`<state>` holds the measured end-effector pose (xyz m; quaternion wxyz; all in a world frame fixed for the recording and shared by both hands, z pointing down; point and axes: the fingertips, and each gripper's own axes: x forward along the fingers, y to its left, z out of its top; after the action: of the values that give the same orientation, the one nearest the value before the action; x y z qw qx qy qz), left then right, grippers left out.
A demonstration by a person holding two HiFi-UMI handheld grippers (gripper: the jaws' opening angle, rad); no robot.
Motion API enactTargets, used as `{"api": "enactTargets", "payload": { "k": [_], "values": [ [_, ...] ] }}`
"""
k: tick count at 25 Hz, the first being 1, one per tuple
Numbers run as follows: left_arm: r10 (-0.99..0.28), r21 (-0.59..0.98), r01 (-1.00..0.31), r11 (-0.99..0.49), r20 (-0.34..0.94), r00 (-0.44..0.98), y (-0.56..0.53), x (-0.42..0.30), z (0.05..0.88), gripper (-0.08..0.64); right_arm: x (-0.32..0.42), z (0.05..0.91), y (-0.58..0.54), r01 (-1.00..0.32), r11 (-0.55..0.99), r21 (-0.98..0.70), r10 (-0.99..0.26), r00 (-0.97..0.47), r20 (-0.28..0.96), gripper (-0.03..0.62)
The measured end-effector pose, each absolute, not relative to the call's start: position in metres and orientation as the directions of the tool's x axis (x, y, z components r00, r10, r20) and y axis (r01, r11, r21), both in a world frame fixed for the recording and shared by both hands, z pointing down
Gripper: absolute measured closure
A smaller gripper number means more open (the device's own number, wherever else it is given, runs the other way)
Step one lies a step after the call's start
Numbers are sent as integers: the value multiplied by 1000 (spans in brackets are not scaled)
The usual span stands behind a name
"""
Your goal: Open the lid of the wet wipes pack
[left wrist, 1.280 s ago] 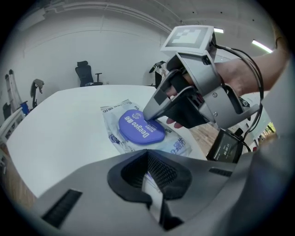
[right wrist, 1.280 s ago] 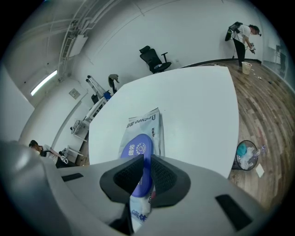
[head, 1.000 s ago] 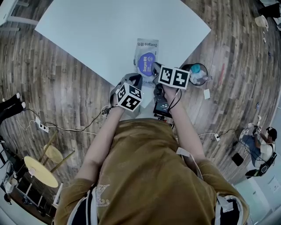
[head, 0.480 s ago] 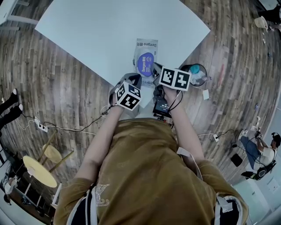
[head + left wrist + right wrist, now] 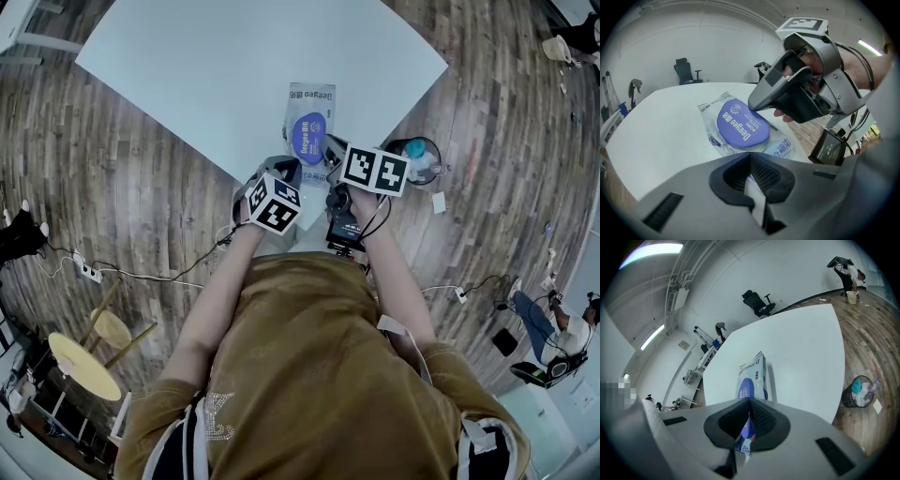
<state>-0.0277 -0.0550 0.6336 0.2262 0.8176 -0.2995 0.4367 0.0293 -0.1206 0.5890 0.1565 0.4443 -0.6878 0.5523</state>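
Observation:
The wet wipes pack (image 5: 312, 97) lies flat near the front edge of the white table (image 5: 225, 66), with its blue oval lid (image 5: 308, 138) down. In the left gripper view the lid (image 5: 742, 124) looks flat on the pack (image 5: 783, 148). My left gripper (image 5: 291, 168) is at the pack's near end, jaws shut on its edge (image 5: 752, 182). My right gripper (image 5: 330, 147) comes in from the right, and its shut tips (image 5: 752, 104) pinch the lid's rim. In the right gripper view the pack (image 5: 757, 366) and lid (image 5: 746, 391) run straight ahead under the jaws (image 5: 749, 420).
A bin (image 5: 419, 157) with rubbish stands on the wooden floor just right of the table corner. A power strip and cable (image 5: 89, 272) lie on the floor at the left. A yellow stool (image 5: 86, 366) stands at the lower left. An office chair (image 5: 757, 302) is beyond the table.
Almost nothing: both grippers stay at the pack, and the lid and right gripper have shifted only slightly. A person at the far right edge has moved.

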Motion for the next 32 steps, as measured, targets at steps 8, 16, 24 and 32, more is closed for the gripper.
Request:
{"api": "enactTargets", "payload": {
  "k": [8, 16, 24, 32],
  "values": [
    [-282, 101, -687, -719, 862, 422, -54, -28, 635, 558, 25, 583, -118, -762, -4, -647, -442, -579, 685, 581],
    [-268, 97, -684, -723, 873, 407, -55, -23, 635, 558, 27, 579, -118, -747, -2, -665, -439, -597, 672, 583],
    [-255, 115, -684, -721, 873, 416, -55, -26, 636, 558, 21, 576, -117, -740, 2, -673, -433, -608, 666, 583],
    [-244, 122, -681, -722, 876, 415, -53, -27, 635, 558, 13, 569, -115, -734, 14, -679, -427, -619, 659, 583]
  ]
}}
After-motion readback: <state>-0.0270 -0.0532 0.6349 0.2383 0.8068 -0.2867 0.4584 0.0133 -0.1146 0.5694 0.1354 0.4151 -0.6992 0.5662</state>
